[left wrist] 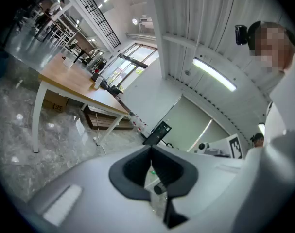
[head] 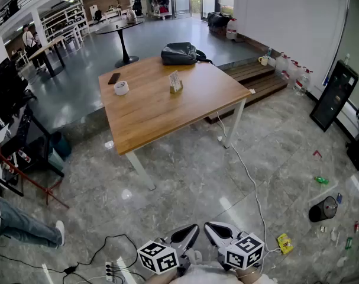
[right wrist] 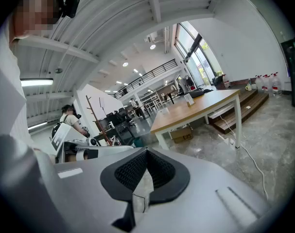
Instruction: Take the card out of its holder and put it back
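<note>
A white card stands in a small wooden holder point(head: 175, 83) near the far middle of the wooden table point(head: 161, 108). Both grippers hang low, close to my body and well short of the table. My left gripper point(head: 193, 228) is shut with nothing in it, and so is my right gripper point(head: 209, 226). In the left gripper view the left gripper point(left wrist: 150, 148) has its jaws together, pointing past the table point(left wrist: 64, 76) with the card holder point(left wrist: 95, 82) tiny on it. The right gripper point(right wrist: 147, 151) also shows its jaws together, with the card holder point(right wrist: 188, 99) far off on the table point(right wrist: 200, 106).
On the table lie a roll of tape point(head: 121, 87), a dark phone point(head: 114, 78) and a black bag point(head: 182, 53). A white cable point(head: 250, 179) runs across the floor from the table leg. A power strip point(head: 111, 270) lies at my feet. A seated person's leg point(head: 22, 226) is at left.
</note>
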Demonstrator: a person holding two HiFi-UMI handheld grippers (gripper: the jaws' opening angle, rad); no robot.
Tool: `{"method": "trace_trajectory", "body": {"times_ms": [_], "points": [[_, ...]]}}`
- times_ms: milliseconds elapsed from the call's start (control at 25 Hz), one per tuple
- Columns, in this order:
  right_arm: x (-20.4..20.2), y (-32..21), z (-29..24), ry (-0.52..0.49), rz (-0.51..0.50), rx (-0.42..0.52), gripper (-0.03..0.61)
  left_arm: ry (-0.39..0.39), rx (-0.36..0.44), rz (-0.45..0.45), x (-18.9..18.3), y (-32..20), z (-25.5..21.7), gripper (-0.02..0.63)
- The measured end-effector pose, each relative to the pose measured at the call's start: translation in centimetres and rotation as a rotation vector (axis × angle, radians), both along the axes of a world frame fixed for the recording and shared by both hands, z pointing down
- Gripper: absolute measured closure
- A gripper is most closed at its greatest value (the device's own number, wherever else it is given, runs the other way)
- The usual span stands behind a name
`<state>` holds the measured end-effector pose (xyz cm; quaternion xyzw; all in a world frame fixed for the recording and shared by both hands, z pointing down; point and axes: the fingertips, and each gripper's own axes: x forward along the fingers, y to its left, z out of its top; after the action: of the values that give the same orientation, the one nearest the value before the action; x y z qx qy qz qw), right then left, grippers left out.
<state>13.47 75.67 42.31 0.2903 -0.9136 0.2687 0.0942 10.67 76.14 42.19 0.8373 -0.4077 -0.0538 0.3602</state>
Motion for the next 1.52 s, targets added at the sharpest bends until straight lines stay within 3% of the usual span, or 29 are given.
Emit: {"method": "trace_trajectory", "body": {"times_ms": [440, 800, 1040, 1520], "points": [[-1.3, -7.1, 0.8, -0.015, -0.004, 0.0, 0.578, -0.016, -0.006, 0.029, -0.4, -6.7, 1.4, 0.606], [-5.3, -21.2, -0.3, -0.021, 0.034, 0.041, 0.578, -0.014, 0.028, 0.051, -4.9, -21.2, 0.2, 0.606], [-9.2, -31.7, -2.6, -0.036, 0.062, 0.077, 0.578, -0.074, 0.094, 0.088, -9.1, -31.4, -2.3, 0.606], [-12.9, -41.8, -0.9, -0.021, 0.061, 0.021, 0.578, -0.015, 0.01, 0.093, -12.5, -41.8, -0.6, 0.606]]}}
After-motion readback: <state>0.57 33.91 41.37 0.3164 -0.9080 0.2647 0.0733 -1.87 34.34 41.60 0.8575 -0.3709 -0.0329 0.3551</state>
